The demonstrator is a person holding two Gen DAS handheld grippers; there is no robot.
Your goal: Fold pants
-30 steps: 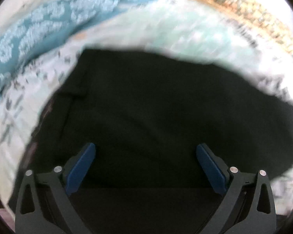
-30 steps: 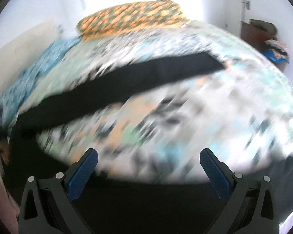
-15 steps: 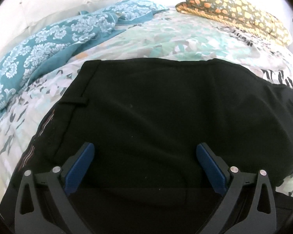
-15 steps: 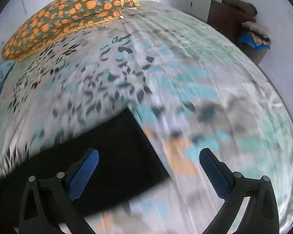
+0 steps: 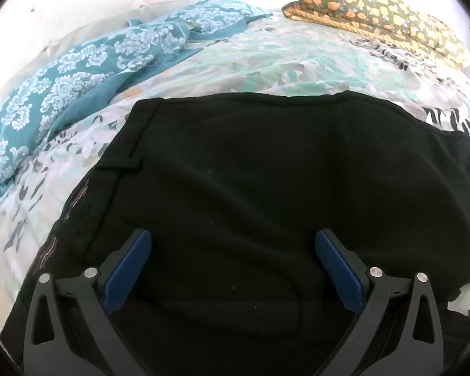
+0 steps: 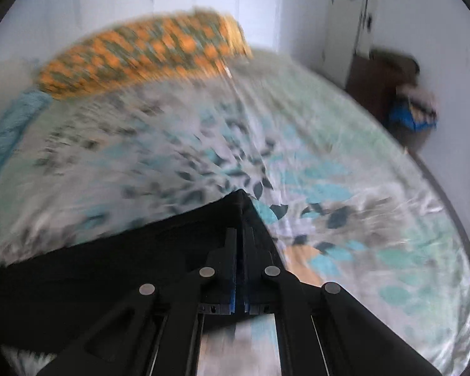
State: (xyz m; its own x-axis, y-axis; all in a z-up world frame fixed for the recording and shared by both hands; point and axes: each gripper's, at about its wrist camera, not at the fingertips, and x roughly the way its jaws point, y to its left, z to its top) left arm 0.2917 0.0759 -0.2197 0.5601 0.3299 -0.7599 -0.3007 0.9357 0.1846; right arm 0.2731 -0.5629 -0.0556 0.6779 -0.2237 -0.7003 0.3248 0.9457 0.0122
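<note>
Right gripper (image 6: 242,244) angled down, clamped on pants (image 6: 109,266) hem corner

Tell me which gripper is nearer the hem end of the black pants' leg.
Right. The right gripper is shut on the hem corner of the black pants. The left gripper hovers open over the waistband end, apart from the hem.

Left hand-held gripper (image 5: 233,263): black skeletal linkage arms with triangular cut-outs, silver round screws at pivots, blue ribbed pads (image 5: 127,269) at 7 and 5 o'clock. Right hand-held gripper (image 6: 242,235): same build.
</note>
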